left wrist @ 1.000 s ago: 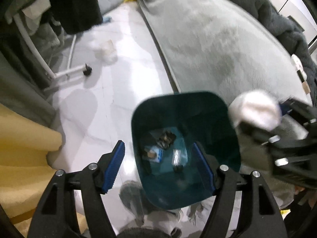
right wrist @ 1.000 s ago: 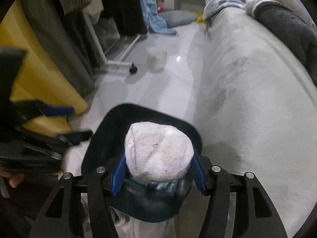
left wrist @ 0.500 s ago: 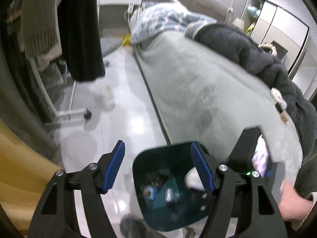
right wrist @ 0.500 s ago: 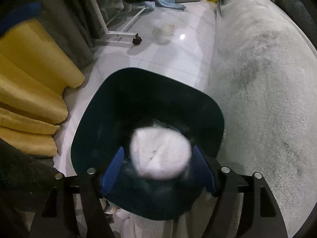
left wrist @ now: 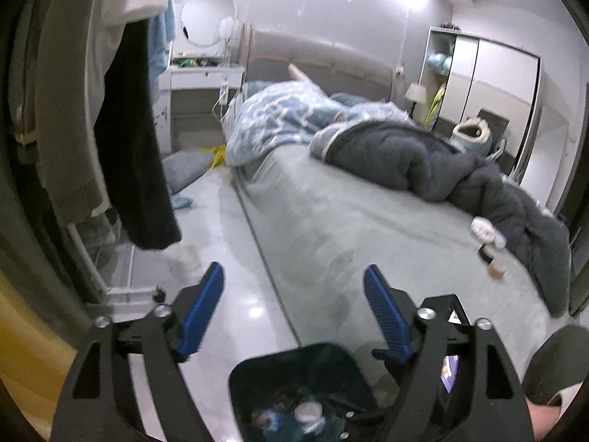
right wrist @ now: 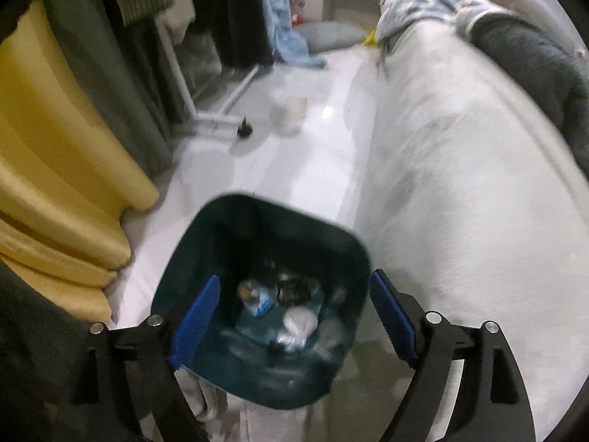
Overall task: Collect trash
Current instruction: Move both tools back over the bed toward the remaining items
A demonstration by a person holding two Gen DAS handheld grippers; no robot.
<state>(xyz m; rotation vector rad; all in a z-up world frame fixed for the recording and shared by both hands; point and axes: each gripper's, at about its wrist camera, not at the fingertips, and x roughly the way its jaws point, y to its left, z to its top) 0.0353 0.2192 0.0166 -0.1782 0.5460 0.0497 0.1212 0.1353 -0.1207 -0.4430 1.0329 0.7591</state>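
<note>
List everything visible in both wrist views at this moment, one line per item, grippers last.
Trash bin: one, dark teal, on floor beside bed.
White wad: one, inside bin among other trash.
Bed: one, grey cover.
Dark blanket: one, charcoal, on bed.
Small items: a few, blurred, on bed beside blanket.
Curtain: yellow, left.
Hanging clothes: several, on rack.
Left gripper: open, empty.
Right gripper: open, above bin.
</note>
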